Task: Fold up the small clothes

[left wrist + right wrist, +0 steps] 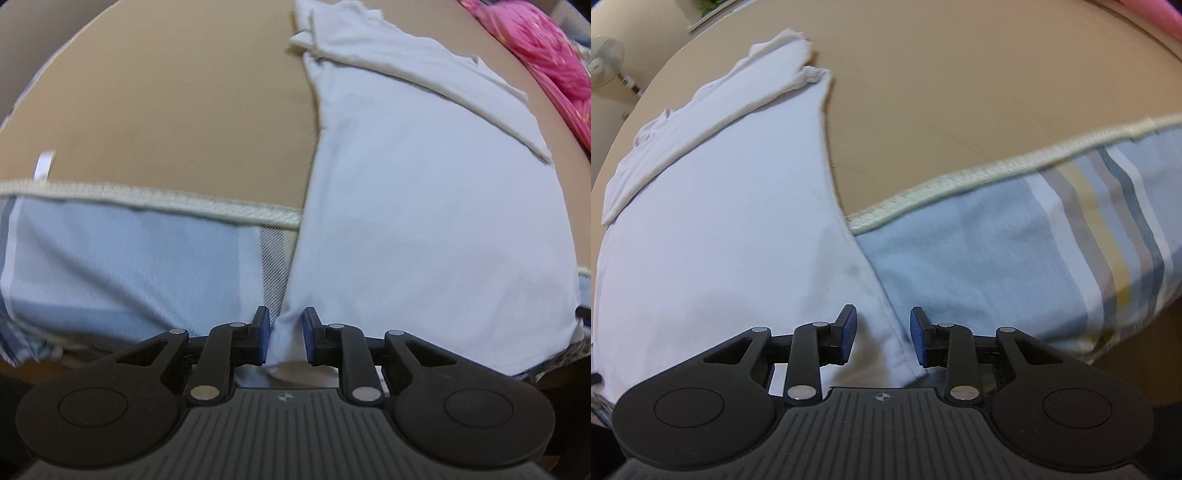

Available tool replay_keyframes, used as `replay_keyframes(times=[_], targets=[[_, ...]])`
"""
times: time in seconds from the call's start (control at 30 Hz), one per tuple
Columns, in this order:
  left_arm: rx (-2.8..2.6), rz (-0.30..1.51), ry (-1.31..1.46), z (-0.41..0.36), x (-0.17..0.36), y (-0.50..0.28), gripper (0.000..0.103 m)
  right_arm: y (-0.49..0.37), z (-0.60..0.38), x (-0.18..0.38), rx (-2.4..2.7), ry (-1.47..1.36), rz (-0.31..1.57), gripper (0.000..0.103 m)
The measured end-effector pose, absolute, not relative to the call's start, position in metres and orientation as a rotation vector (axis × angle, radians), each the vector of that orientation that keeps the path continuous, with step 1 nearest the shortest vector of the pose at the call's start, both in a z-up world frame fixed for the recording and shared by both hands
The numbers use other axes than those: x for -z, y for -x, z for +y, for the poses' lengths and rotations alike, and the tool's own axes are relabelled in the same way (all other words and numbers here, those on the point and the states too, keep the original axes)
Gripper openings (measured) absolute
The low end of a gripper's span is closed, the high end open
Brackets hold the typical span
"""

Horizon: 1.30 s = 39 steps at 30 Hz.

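A white T-shirt (424, 206) lies flat on a tan surface, its sleeves folded in at the far end and its hem hanging over the near edge. My left gripper (285, 338) has its jaws narrowly apart around the shirt's near left hem corner, and the cloth bunches between the pads. In the right wrist view the same shirt (713, 221) fills the left half. My right gripper (882, 338) is open, its jaws on either side of the shirt's near right hem corner.
A light blue striped sheet (122, 266) (1015, 258) with a cream braided edge covers the near side of the tan surface (166, 110). Pink patterned fabric (539, 48) lies at the far right. A fan (604, 55) stands in the background.
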<state>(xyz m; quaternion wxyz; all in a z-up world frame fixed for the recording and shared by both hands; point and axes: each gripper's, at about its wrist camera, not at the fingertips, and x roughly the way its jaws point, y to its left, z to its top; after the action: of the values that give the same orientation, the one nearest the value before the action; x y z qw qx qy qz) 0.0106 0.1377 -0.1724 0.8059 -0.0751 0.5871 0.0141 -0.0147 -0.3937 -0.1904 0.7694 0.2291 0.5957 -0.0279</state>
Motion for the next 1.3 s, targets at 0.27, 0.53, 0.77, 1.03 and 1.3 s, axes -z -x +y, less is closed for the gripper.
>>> replay_keyframes(times=[0.27,0.53,0.77,1.03,1.3], targets=[[-0.029,1.295,0.179,0.142,0.178,-0.013,0.020,0.015,-0.390,0.199,0.052,-0.515,1.326,0.034],[-0.029,1.298,0.144,0.132,0.180,-0.008,0.020,0.022,-0.384,0.195,0.028,-0.495,1.329,0.033],[-0.029,1.300,0.143,0.131,0.181,-0.008,0.018,0.021,-0.380,0.196,0.025,-0.475,1.329,0.023],[-0.014,1.265,0.156,0.131,0.175,-0.004,0.007,0.025,-0.383,0.186,0.010,-0.527,1.269,0.006],[-0.011,1.288,0.155,0.130,0.179,-0.003,0.008,0.024,-0.379,0.195,0.027,-0.486,1.332,0.012]])
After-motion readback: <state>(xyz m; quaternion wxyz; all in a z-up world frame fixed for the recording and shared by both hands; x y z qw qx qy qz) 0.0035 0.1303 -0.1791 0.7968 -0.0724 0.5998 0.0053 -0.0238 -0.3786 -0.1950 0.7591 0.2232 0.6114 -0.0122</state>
